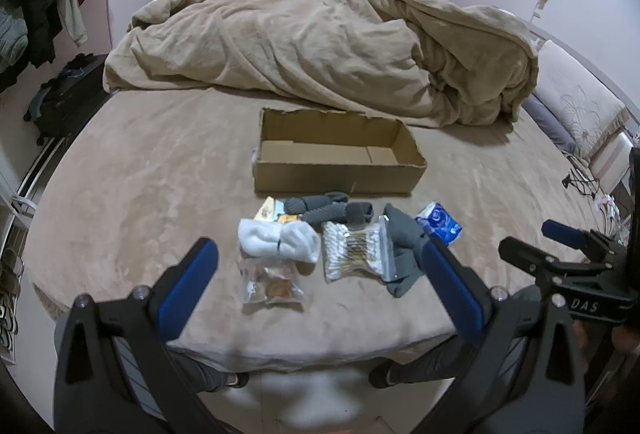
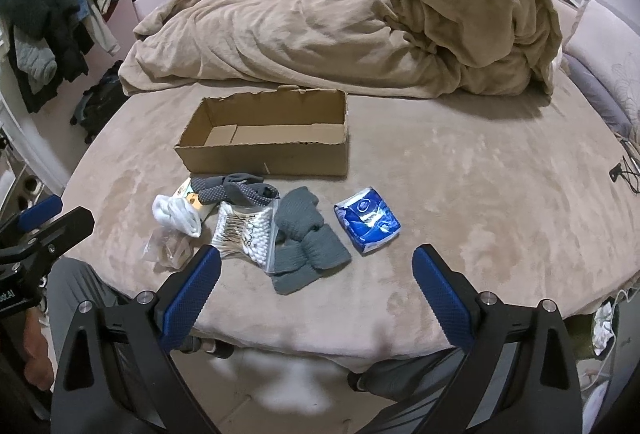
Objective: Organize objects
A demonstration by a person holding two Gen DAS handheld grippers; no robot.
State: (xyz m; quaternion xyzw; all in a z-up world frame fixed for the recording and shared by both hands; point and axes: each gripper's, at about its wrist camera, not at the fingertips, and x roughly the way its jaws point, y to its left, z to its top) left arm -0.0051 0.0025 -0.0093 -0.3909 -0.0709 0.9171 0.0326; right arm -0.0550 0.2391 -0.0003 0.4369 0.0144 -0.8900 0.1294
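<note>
**Both grippers wide, pile waiting short of the box**

I've got the left gripper (image 1: 320,274) spread wide and holding nothing, and the right gripper (image 2: 316,282) just the same. Everything lies on the bed (image 2: 480,193), nothing packed yet as far as I can judge: the cardboard box (image 2: 264,157) beyond the pile looks bare inside.

Straight ahead of my left gripper sit the white socks (image 1: 280,240), soft and light, I'd say; pinch them across the bunched middle where the band cinches them. Nearer me, a crinkly clear packet (image 1: 272,284), probably slippery, so take a corner fold. Beside it the cotton swab bag (image 1: 354,250), touching the grey socks (image 1: 404,246): light, but the film may slide, so grip across the zip edge.

From the right gripper, the grey socks (image 2: 306,248) lie just ahead and left, floppy, overlapping each other; grab the thick folded centre or one will trail. The blue tissue pack (image 2: 368,220) sits apart ahead, squashy but holding its shape — easiest pick, jaws across its short sides. More dotted grey socks (image 2: 240,191) lie nearer the box.
</note>
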